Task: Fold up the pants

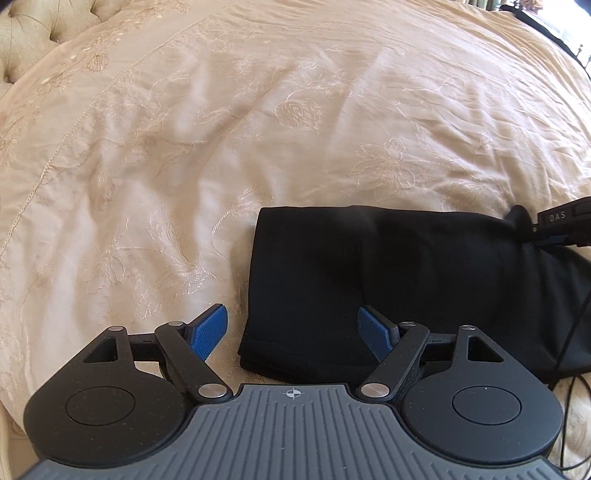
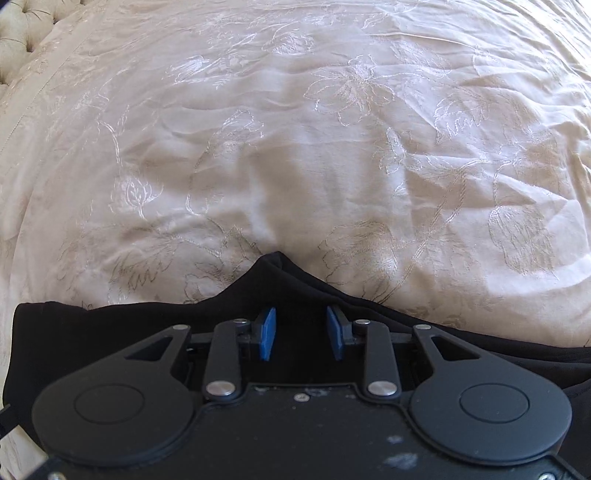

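Pants [image 1: 369, 280], black, folded into a compact stack, lie on the bed [image 1: 221, 147] over a cream embroidered bedspread. Left gripper [image 1: 293, 332] hovers at the near left edge of the stack, fingers [image 1: 208, 330] spread wide, nothing between them; one blue pad sits over bare bedspread, the other over the black cloth. Right gripper [image 2: 301, 334] sits low over the right part of the pants, fingers [image 2: 267, 332] at a narrow gap with black cloth between and under them; cannot tell if the pads actually pinch it. Fabric rises to a small peak [image 2: 275, 258] just ahead of the right gripper. Tufted headboard [image 1: 33, 33] at far left corner. In the left view, the right gripper [image 1: 561, 225] touches the stack's far right corner.
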`<state>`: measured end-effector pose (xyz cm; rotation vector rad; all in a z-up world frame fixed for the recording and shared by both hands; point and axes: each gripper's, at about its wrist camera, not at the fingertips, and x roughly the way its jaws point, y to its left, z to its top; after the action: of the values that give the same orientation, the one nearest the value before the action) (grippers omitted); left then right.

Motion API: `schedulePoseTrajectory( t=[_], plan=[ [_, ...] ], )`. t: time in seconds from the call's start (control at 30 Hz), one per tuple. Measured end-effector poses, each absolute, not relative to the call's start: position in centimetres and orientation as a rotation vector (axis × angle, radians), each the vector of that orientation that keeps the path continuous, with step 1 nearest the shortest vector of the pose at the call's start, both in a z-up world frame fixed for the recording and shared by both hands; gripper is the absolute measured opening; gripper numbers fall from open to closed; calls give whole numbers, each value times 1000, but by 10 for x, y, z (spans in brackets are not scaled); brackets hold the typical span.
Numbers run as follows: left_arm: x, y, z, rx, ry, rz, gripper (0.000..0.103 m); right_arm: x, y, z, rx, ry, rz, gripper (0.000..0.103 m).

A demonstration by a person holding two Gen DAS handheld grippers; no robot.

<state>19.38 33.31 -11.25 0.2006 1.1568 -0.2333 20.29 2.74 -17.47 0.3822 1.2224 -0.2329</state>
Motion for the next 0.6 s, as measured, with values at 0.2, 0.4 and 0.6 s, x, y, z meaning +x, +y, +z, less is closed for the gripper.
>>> schedulePoseTrajectory(
  t=[0.2, 0.4, 0.6],
  plan=[
    [209, 343, -153, 132, 1306, -243, 78, 197, 30, -174, 378, 1205, -224, 31],
    [218, 350, -170, 9, 1352, -354, 99, 199, 25, -174, 385, 1215, -219, 31],
    [210, 345, -162, 45, 1323, -377, 86, 200, 26, -174, 385, 1218, -224, 31]
  ],
)
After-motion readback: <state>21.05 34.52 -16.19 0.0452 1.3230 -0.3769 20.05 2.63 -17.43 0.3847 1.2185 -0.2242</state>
